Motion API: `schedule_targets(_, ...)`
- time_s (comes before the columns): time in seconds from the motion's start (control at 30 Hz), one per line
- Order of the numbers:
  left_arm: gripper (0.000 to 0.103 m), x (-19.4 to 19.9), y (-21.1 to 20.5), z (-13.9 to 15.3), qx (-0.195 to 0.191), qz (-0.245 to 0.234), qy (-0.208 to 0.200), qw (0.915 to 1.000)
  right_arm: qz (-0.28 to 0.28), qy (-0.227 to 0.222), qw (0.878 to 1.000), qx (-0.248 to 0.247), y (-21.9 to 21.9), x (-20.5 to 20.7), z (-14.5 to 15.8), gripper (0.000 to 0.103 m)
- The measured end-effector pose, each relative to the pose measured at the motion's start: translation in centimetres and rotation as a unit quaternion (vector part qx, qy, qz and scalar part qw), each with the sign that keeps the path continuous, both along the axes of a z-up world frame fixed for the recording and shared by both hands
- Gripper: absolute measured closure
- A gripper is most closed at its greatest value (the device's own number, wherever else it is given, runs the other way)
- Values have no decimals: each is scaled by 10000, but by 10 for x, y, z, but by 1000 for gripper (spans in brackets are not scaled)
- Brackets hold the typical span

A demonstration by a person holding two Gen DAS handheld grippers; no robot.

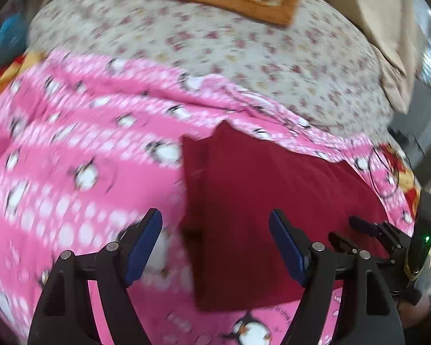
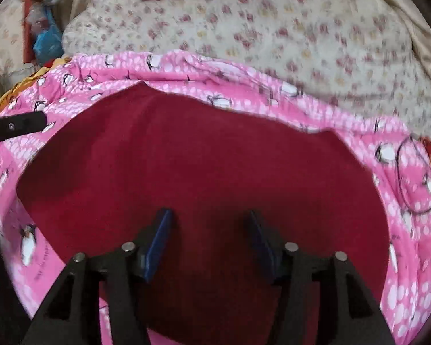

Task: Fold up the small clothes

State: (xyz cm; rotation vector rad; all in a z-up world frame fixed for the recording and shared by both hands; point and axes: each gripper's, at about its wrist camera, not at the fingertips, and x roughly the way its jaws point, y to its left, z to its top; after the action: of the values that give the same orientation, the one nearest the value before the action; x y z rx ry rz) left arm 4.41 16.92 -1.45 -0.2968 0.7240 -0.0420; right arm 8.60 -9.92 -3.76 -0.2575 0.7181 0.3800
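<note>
- Maroon cloth (image 2: pixel 204 172) lies flat on pink penguin sheet (image 1: pixel 71 143).
- Left hand-held gripper (image 1: pixel 215 244) and right hand-held gripper (image 2: pixel 209 244): both released, empty.
- Likely between folds; next, grasp an edge.

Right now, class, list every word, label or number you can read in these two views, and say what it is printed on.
None can be read.
Pink penguin sheet: small dark lettering near its lower edge, beside a penguin, too blurred to read.
Dark red cloth: no print visible.
</note>
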Motion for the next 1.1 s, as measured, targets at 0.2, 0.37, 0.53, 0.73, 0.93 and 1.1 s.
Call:
schedule_targets(0.2,40,-18,1,-26,-625,156,218,9977,-47,-174,9998,-29,3,-5,-5,33)
schedule_targets(0.37,40,-21,-9,-42,-635,127,543,9964,-67,-250,9996,-74,5,-8,-4,31)
schedule_targets(0.53,40,-38,-8,-47,-1139,95,499,9922,-57,-250,9996,-80,4,-7,-5,29)
schedule_targets(0.73,40,-43,-7,-52,-1913,-165,428,9804,-47,-246,9997,-83,4,-6,-4,26)
schedule_targets(0.93,40,-23,1,-53,-2310,-80,245,9726,-43,-246,9996,-90,4,-6,-4,25)
schedule_targets(1.1,43,-18,-1,-52,-2419,-200,149,9700,-39,-244,9997,-88,4,-5,-4,25)
